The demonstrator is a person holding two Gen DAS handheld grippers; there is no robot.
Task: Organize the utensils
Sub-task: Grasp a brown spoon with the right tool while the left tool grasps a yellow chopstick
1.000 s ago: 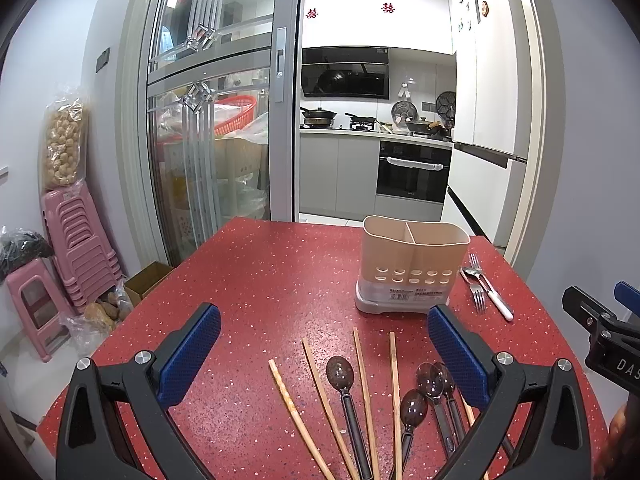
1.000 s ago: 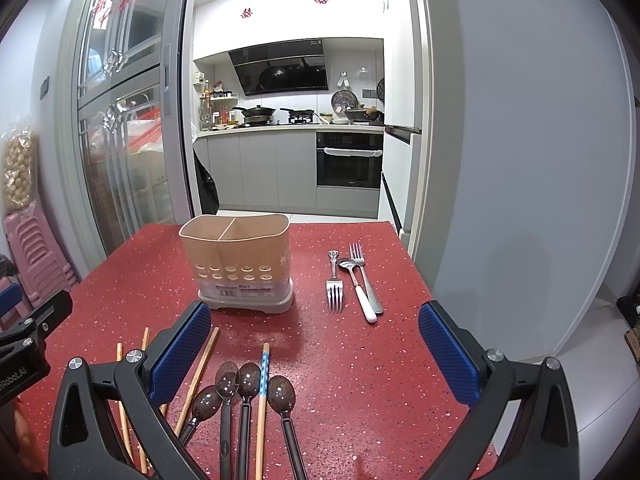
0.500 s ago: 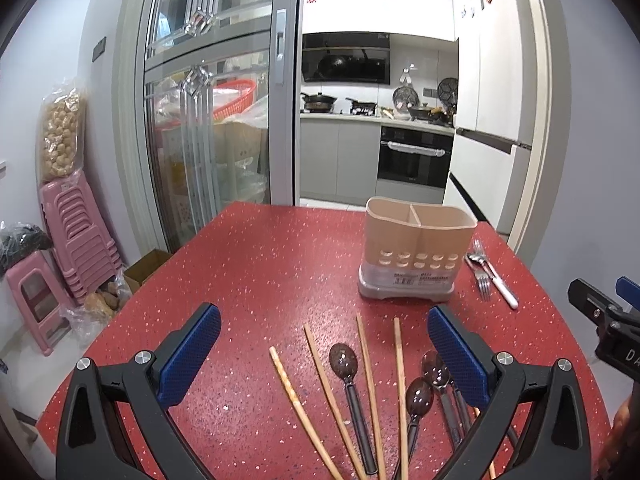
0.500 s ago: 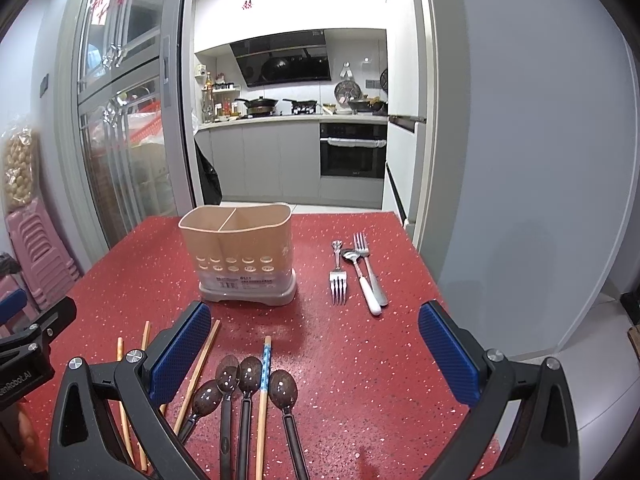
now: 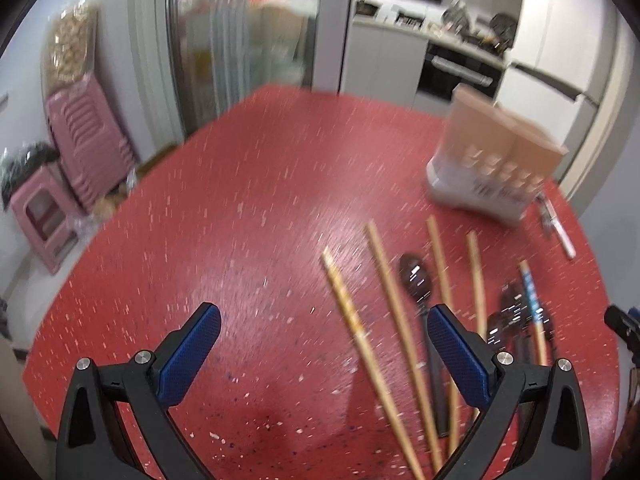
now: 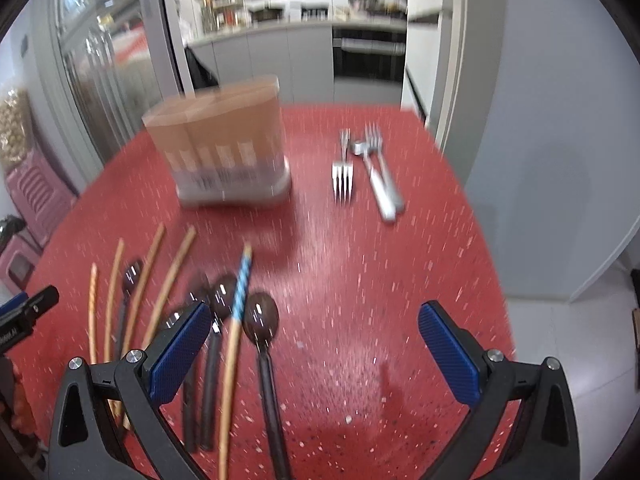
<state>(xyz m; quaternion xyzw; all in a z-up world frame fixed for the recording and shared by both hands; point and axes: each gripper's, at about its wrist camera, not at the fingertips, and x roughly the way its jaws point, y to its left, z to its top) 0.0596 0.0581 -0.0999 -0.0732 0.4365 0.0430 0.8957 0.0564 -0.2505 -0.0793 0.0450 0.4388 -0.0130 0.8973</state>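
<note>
Both my views have just tipped down and blurred toward the table [image 5: 248, 184]. The holder [image 6: 224, 152] stands empty at the far side; chopsticks [image 5: 384, 292] and spoons [image 6: 261, 314] lie nearer. Left gripper [image 5: 324, 344] and right gripper [image 6: 314, 340] gape wide, holding nothing, so picking is about to start.

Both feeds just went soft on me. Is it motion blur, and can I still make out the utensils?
Left wrist view: motion blur smears the holder and chopsticks; table specks streak. Right wrist view: holder blurred, forks and spoons still readable. Each gripper's own open jaws stay sharp in both.
</note>
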